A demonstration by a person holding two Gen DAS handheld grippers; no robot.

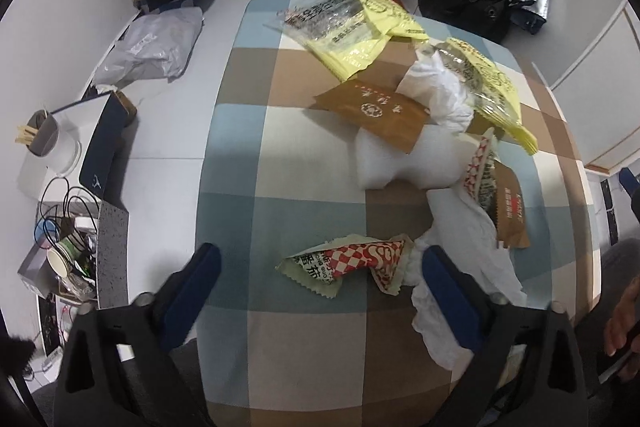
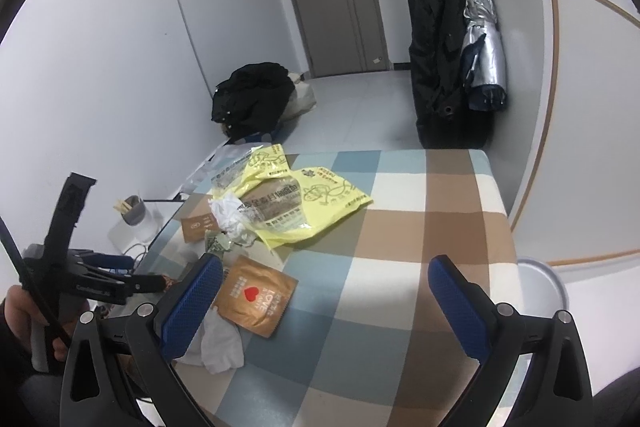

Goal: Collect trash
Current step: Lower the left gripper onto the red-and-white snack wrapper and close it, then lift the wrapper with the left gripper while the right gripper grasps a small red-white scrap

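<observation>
- In the left wrist view, the left gripper (image 1: 320,267) hovered over the checked blue, brown and cream cloth-covered desk (image 1: 304,155), its jaws wide apart and holding nothing.
- Between the jaws lay a crumpled red-and-white checked snack wrapper with a pale green edge (image 1: 348,263), flat on the cloth; a crumpled white tissue (image 1: 460,263) touched its right end.
- Farther back sat a brown paper sachet (image 1: 376,115), a white foam sheet (image 1: 404,163) and two yellow plastic bags (image 1: 360,23).
- The wrapper looked light, thin and slippery; pinching its raised, creased middle would likely hold better than its flat serrated edge.
- In the right wrist view, the right gripper (image 2: 324,299) hung above the desk's near corner, jaws apart and empty.
- A brown foil sachet with a red heart (image 2: 256,299) lay just beside its left jaw, with white tissue overlapping the sachet's lower left corner.
- A white round bin (image 2: 540,287) stood off the desk's right edge.
</observation>
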